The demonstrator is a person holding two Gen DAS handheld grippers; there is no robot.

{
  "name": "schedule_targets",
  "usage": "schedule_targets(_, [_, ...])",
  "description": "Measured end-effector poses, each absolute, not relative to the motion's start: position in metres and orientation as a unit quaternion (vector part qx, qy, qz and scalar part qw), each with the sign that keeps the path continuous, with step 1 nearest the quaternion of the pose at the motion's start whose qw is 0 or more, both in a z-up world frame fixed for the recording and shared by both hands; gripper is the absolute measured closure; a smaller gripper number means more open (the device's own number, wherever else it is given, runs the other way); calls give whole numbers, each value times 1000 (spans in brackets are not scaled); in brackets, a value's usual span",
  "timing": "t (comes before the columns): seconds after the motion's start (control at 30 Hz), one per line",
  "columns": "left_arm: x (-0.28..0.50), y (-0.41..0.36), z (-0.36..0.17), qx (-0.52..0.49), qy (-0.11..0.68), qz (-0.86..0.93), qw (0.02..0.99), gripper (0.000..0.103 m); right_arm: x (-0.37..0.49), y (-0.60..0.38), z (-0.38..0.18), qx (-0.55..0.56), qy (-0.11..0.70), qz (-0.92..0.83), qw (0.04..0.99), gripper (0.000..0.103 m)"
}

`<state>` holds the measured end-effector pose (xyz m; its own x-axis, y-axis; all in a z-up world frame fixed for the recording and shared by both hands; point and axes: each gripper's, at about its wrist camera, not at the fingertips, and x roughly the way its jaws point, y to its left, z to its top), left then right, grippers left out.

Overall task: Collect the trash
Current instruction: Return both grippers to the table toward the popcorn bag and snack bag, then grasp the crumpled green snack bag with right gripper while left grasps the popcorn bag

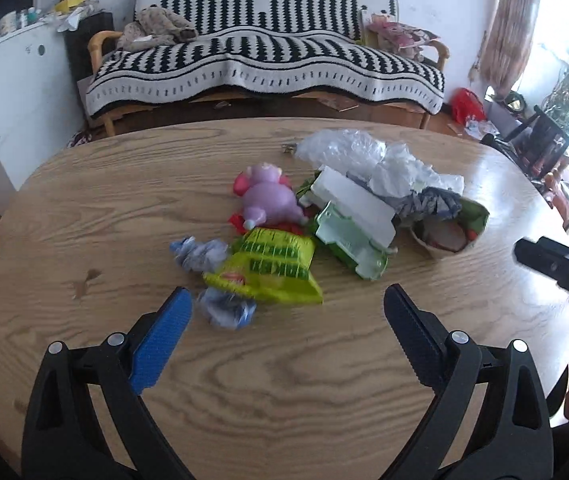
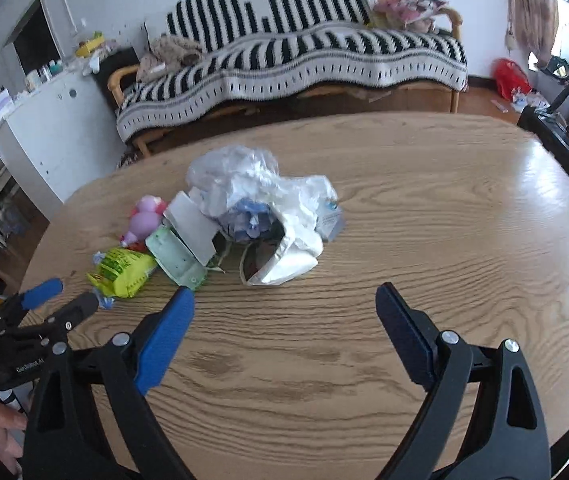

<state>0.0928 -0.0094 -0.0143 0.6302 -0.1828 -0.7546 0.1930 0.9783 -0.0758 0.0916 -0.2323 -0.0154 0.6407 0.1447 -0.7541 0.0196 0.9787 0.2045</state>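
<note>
The print on the yellow-green snack packet (image 1: pixel 272 266) is smeared by blur and cannot be read. The purple toy (image 1: pixel 266 196) hides most of a red scrap beneath it. In the right wrist view, the white crumpled paper (image 2: pixel 284 200) covers much of the blue wrapper (image 2: pixel 250 216). The right claw (image 1: pixel 556 264) is cut off by the left view's edge, and the tabletop (image 2: pixel 404 240) runs out of both pictures' lower corners.

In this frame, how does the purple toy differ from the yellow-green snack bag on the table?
The purple toy is rounded and solid, plain purple with pink parts; the yellow-green snack bag is flat, crinkled and printed. The toy lies farther from the left gripper, the bag nearer its open fingers. Both rest ungrasped on the wooden table.
</note>
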Motion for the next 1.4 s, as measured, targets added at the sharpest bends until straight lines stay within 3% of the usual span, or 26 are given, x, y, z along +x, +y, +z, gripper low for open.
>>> schedule_targets(0.37, [135,-12,-52,50,433,-84,896,9,142,-233,-49,101,457,27,883,16])
schedule_targets(0.57, [146,-13,-61,63,438,-72,894,12,156,-240,-65,132,474,30,870,24])
schedule_targets(0.6, [146,-14,-61,62,440,-72,893,16,158,-241,-69,139,480,33,866,30])
schedule_targets(0.63, [146,-14,-59,63,441,-68,893,28,158,-241,-72,143,486,35,861,36])
schedule_targets(0.67, [145,-16,-58,65,443,-68,892,28,158,-241,-75,143,490,36,859,41])
schedule_targets(0.73, [142,-17,-53,64,440,-70,893,28,157,-242,-76,142,492,36,858,75])
schedule_targets(0.83, [132,-18,-43,65,431,-75,897,31,151,-246,-68,137,484,23,864,90])
schedule_targets(1.0, [116,-15,-25,51,423,-78,901,34,130,-246,-37,110,446,13,888,93])
schedule_targets(1.1, [107,-15,-12,46,407,-84,908,46,115,-244,-18,85,416,2,905,93])
schedule_targets(1.33, [97,-17,-6,23,408,-97,908,66,93,-254,-7,90,400,-2,912,94])
schedule_targets(1.37, [97,-16,-6,20,408,-98,907,73,91,-255,-8,93,400,-3,912,93])
schedule_targets(1.4, [96,-14,-5,17,407,-98,908,95,90,-257,-10,97,402,-2,910,94])
